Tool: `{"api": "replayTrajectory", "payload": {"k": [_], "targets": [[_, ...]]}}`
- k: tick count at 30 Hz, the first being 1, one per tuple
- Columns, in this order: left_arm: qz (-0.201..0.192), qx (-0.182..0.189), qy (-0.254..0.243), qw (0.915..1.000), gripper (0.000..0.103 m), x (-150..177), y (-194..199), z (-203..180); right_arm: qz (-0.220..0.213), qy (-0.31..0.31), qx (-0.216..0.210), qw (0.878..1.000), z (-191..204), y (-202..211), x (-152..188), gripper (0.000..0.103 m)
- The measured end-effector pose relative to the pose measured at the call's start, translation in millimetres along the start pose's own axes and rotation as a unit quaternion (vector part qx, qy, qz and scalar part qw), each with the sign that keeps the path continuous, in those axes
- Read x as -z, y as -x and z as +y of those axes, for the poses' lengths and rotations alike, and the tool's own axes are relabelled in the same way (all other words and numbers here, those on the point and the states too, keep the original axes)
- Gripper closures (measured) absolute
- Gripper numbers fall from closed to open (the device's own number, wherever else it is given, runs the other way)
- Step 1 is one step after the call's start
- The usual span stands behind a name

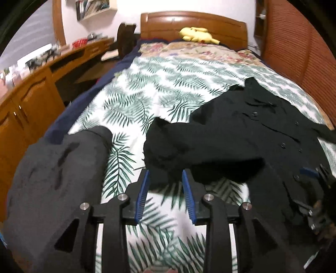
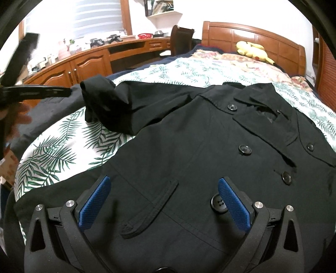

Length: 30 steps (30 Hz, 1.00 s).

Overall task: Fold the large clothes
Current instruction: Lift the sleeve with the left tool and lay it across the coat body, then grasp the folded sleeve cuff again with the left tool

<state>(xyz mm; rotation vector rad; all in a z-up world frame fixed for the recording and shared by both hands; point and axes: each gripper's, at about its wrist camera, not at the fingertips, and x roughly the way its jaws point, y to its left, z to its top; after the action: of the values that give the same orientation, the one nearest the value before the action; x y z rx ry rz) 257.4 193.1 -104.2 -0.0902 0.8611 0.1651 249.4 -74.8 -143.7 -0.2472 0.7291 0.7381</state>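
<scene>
Bedroom setting: your work surface is a bed covered by a white quilt with green fern print [image 1: 168, 88], wooden headboard [image 1: 193, 25] at the far end, a yellow plush toy [image 1: 198, 34] lying in front of it. Along the left side runs a wooden desk with cabinets [image 2: 88, 63]; a red bowl [image 2: 145, 35] sits on its top, contents not legible. A wall shelf [image 1: 94, 8] above holds books or papers, too blurred to identify.

Your task item, a black buttoned coat [image 2: 189, 136], lies front-up across the near half of the quilt, collar toward the headboard. One sleeve [image 2: 105, 100] extends leftward and is bunched at the cuff, resting on the quilt. A flap pocket [image 2: 151, 208] and a large button [image 2: 219, 204] lie between your right fingers.

Your right gripper [image 2: 166, 210] sits just above the lower coat front, jaws spread wide, nothing between them but flat fabric. Contact with the cloth cannot be confirmed.

Your left gripper [image 1: 166, 193] is over bare quilt at the near edge, jaws apart, holding nothing; its tips point at the sleeve end just beyond. A separate dark grey garment [image 1: 54, 178] lies at the left bed edge, apart from the coat
</scene>
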Motion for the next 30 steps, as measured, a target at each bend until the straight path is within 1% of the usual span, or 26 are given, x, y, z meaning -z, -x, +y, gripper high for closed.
{"api": "replayTrajectory", "payload": {"k": [4,6,8,9,11,14,18,20,22,27,29,30], "targets": [[0.028,0.002,0.025,0.9993,0.072,0.0,-37.1,8.8,0.002,-0.002,-0.002,1.000,-0.8,0.4,0.1,0.000],[0.040,-0.004,0.023,0.9990,0.072,2.5,-51.6,7.2,0.003,-0.003,-0.004,1.000,-1.2,-0.5,0.3,0.000],[0.057,-0.008,0.018,0.9982,0.071,5.4,-66.8,5.7,0.006,-0.003,-0.006,1.000,-1.2,-1.9,-0.1,0.000],[0.072,-0.009,0.017,0.9972,0.071,9.0,-77.1,4.8,0.007,-0.003,-0.006,1.000,-1.1,-2.3,-0.1,0.000],[0.086,-0.008,0.019,0.9961,0.071,14.2,-87.8,4.9,0.008,-0.002,-0.008,1.000,-0.9,-2.7,-0.2,0.000],[0.093,-0.016,0.010,0.9955,0.070,18.9,-95.7,1.1,0.008,-0.002,-0.010,1.000,-1.4,-3.4,-0.7,0.000],[0.097,-0.038,-0.013,0.9944,0.066,17.2,-100.0,-7.6,0.013,-0.002,-0.013,1.000,-2.3,-6.1,-0.6,0.000],[0.098,-0.040,-0.025,0.9940,0.064,17.1,-102.6,-8.1,0.014,0.001,-0.013,1.000,-1.1,-6.4,-0.5,0.000],[0.098,-0.030,-0.016,0.9946,0.062,17.4,-103.3,-2.7,0.012,0.003,-0.012,1.000,-0.4,-5.3,-0.2,0.000],[0.104,-0.007,0.004,0.9945,0.062,16.1,-107.0,6.1,0.010,0.006,-0.010,1.000,1.2,-3.0,-0.4,0.000],[0.111,0.007,0.010,0.9937,0.065,14.9,-107.0,8.0,0.007,0.013,-0.006,1.000,3.9,1.0,-0.5,0.000],[0.114,0.015,0.011,0.9933,0.070,14.4,-106.1,8.4,0.006,0.017,-0.005,1.000,5.5,3.8,-0.3,0.000]]}}
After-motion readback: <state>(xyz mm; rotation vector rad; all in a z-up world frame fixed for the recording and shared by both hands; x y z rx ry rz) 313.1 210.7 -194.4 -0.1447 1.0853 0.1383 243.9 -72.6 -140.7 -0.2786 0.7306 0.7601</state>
